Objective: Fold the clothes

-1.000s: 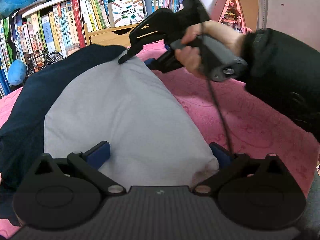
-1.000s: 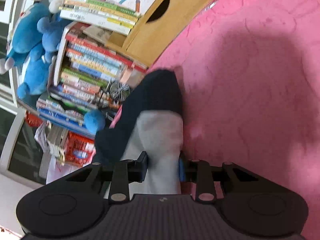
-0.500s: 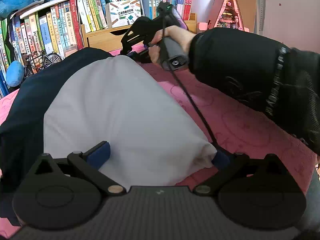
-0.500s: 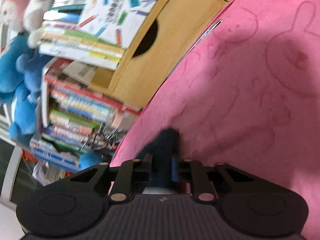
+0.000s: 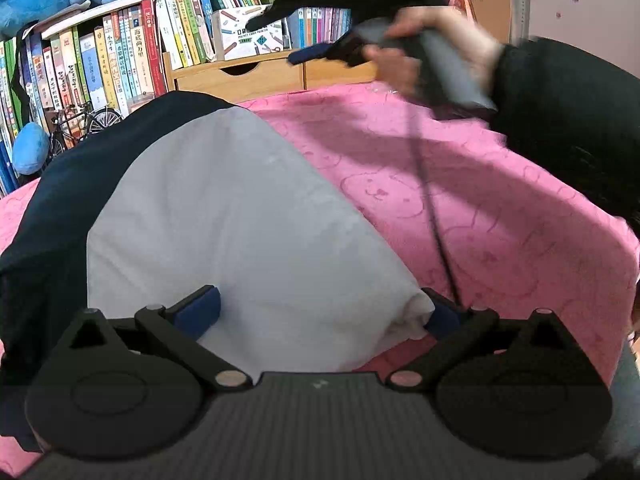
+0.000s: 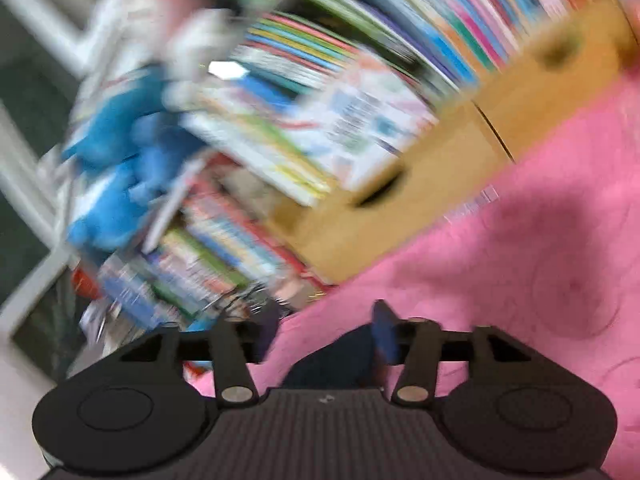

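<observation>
While garment [image 5: 224,216] lies lower left, bare pink blanket [image 5: 500,208] fills right; left gripper [image 5: 320,314] wide apart straddling grey corner, unpinched; right gripper [image 6: 324,332] just opened, empty; bookshelf [image 5: 120,52] behind.

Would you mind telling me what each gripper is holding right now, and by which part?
Neither grips anything: the left gripper stands open around the garment's grey corner; the right gripper has just opened, empty.

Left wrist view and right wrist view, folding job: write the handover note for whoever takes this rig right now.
Left gripper: jaws wide, straddling the near end of the grey and navy garment, which lies on the pink cover; grip not confirmed.
Right gripper: jaws have just been opening, nothing pinched; held above the garment's far end.
Done: grey part lies over the navy.
Left: probably further folds and smoothing.
</observation>
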A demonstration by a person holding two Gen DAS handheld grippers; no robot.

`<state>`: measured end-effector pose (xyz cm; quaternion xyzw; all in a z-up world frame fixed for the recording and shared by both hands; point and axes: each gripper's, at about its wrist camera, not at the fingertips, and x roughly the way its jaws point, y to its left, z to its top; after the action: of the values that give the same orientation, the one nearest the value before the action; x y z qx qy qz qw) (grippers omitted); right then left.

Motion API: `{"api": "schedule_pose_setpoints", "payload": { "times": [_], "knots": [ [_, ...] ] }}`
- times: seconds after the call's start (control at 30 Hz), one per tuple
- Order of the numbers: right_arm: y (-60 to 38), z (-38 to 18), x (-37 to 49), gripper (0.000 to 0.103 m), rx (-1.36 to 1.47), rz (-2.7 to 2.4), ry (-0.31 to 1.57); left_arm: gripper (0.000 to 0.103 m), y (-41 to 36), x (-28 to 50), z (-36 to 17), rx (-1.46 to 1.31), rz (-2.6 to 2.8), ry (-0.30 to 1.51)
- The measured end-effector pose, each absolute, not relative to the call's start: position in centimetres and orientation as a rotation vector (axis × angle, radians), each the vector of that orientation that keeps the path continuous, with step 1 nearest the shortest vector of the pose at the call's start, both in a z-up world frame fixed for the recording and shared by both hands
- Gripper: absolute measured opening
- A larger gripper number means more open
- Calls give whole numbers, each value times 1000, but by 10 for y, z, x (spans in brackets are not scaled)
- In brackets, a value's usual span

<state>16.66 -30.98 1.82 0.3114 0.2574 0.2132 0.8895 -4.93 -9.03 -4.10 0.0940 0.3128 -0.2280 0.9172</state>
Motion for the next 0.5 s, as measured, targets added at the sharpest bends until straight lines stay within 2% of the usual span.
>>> {"api": "schedule_pose_setpoints", "payload": {
  "times": [0.17,0.27,0.43,0.5],
  "knots": [
    [-276,49,66,70,299,530,459,103,-71,-69,-25,107,-475,634],
    [-270,43,14,72,211,547,452,103,-56,-94,-7,77,-485,609],
    [-260,32,-50,72,84,521,445,103,-11,-105,30,54,-418,546],
    [-252,27,-69,67,21,525,434,103,0,-83,43,43,-370,548]
  ]
}}
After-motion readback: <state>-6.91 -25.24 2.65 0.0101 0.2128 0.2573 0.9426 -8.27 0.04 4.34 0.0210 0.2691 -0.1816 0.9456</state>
